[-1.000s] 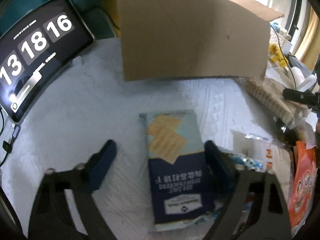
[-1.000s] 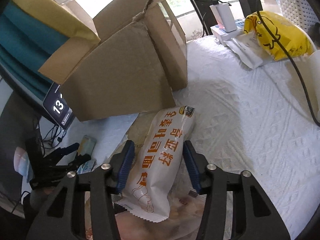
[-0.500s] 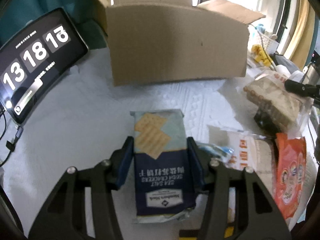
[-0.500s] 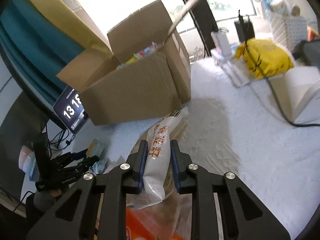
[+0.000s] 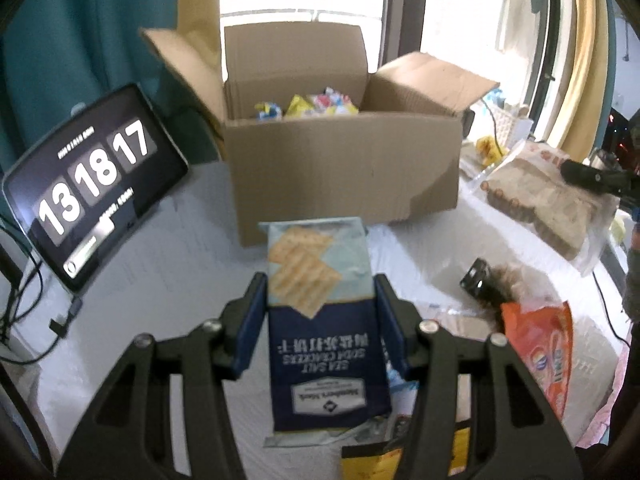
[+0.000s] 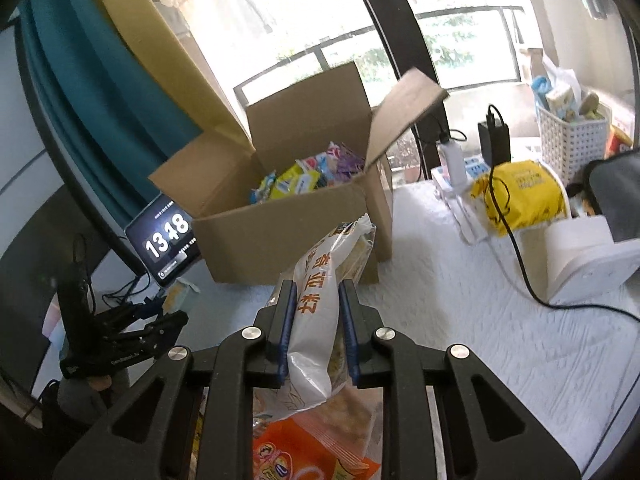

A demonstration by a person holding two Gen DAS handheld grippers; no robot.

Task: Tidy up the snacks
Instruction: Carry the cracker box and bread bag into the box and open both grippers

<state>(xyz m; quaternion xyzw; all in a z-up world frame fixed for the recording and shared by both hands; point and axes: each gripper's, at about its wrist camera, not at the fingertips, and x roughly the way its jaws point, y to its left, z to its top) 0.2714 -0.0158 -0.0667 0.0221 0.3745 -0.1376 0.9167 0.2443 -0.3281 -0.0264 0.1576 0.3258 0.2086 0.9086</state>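
While both grippers grip snacks, the cardboard box (image 5: 340,160) sits open at upper centre.
Left gripper (image 5: 320,320) clamps the cracker pack (image 5: 324,320) at lower centre; right gripper (image 6: 318,324) pinches the white snack bag (image 6: 320,312), likewise lower centre.

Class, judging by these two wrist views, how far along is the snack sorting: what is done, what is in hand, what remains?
Done: several small packets already lie inside the open cardboard box. In hand: the left gripper clamps a soda cracker pack, and the right gripper clamps a white snack bag; neither is in the box yet. Left: an orange snack bag lies on the table.
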